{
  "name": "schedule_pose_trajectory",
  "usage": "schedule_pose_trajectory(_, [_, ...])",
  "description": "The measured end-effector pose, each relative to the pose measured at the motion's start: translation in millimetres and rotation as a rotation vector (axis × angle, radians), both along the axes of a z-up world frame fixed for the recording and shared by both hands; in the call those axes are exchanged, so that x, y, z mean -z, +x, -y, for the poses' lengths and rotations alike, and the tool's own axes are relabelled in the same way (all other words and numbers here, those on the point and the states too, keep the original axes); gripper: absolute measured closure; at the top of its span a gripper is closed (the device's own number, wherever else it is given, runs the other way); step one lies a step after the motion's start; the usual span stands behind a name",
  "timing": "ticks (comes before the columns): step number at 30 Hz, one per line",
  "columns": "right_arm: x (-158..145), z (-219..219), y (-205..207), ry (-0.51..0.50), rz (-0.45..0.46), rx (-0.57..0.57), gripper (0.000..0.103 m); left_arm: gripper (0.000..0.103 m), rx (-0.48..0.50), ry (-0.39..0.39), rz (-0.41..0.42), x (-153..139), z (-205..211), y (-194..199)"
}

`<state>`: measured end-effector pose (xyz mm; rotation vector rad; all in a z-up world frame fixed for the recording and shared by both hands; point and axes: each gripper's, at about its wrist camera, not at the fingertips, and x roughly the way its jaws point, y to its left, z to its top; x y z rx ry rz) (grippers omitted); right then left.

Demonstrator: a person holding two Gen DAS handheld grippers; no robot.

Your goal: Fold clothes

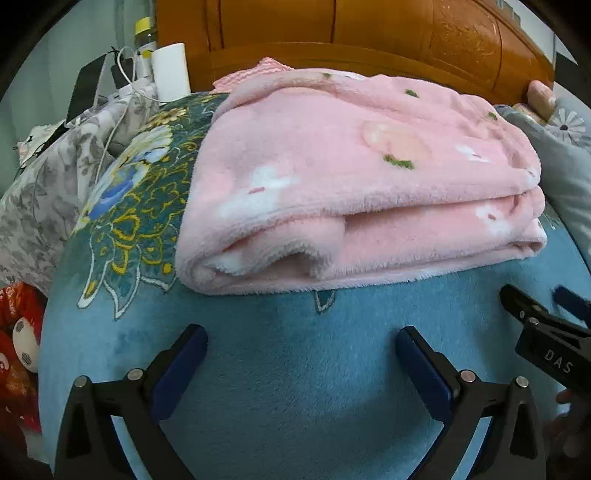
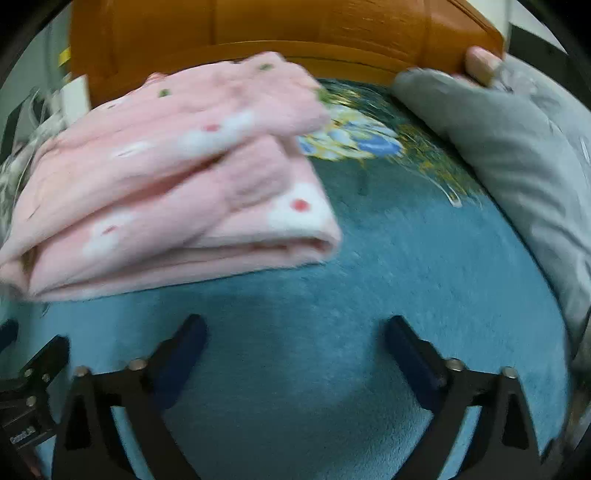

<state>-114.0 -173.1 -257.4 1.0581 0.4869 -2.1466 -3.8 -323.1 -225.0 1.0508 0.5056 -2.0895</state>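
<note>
A pink fleece garment with white and green prints lies folded in a thick stack on the blue bedspread. The right wrist view shows the same pink stack at the left, blurred. My left gripper stands open over bare blue spread, a short way in front of the stack's near edge, with nothing between its fingers. My right gripper is open too, over the spread to the right of the stack. Its black body shows at the right edge of the left wrist view.
A wooden headboard rises behind the stack. A grey pillow lies at the right. To the left are a floral grey cloth, a white cylinder, cables and a bottle. Red fabric sits at the lower left.
</note>
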Motion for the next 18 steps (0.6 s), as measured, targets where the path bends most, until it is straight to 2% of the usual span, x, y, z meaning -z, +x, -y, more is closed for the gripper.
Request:
schedule_pose_trajectory(7, [0.4,-3.4,-0.4,-0.016,0.012,0.007,0.000,0.000,-0.009,-0.037,0.002,0.6,-5.7,2.3])
schedule_pose_trajectory(18, [2.3,-3.2,-4.1,-0.015,0.011,0.007,0.000,0.000,-0.007,-0.033,-0.016,0.8,-4.0,2.7])
